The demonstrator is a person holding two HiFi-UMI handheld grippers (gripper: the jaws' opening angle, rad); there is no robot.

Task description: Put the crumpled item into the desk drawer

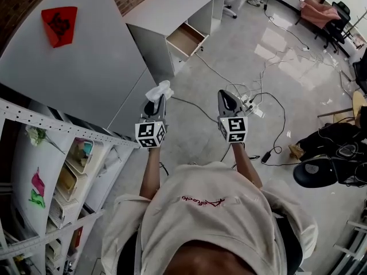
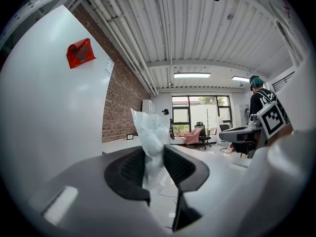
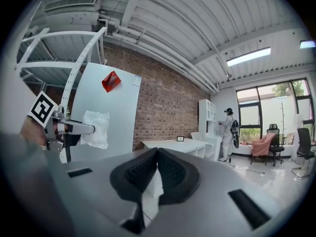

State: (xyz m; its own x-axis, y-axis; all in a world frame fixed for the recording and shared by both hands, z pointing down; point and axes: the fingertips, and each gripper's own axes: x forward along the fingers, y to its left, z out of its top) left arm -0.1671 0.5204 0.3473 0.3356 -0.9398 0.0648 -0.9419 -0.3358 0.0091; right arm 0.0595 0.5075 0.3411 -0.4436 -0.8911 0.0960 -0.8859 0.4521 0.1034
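A crumpled white plastic wad (image 1: 159,90) sticks out of my left gripper (image 1: 155,103), whose jaws are shut on it. In the left gripper view the wad (image 2: 151,142) rises between the two black pads. From the right gripper view the same wad (image 3: 96,128) shows at the left gripper's tip. My right gripper (image 1: 228,103) is shut with nothing in it; its pads (image 3: 148,172) meet. The white desk (image 1: 172,7) stands ahead with its wooden drawer (image 1: 185,39) pulled open. Both grippers hover above the floor, well short of the drawer.
A grey cabinet (image 1: 74,67) with a red paper piece (image 1: 59,24) is at the left. Metal shelving (image 1: 51,171) with bins is near left. Cables and a power strip (image 1: 252,105) lie on the floor to the right. A person (image 3: 229,132) stands far off by a window.
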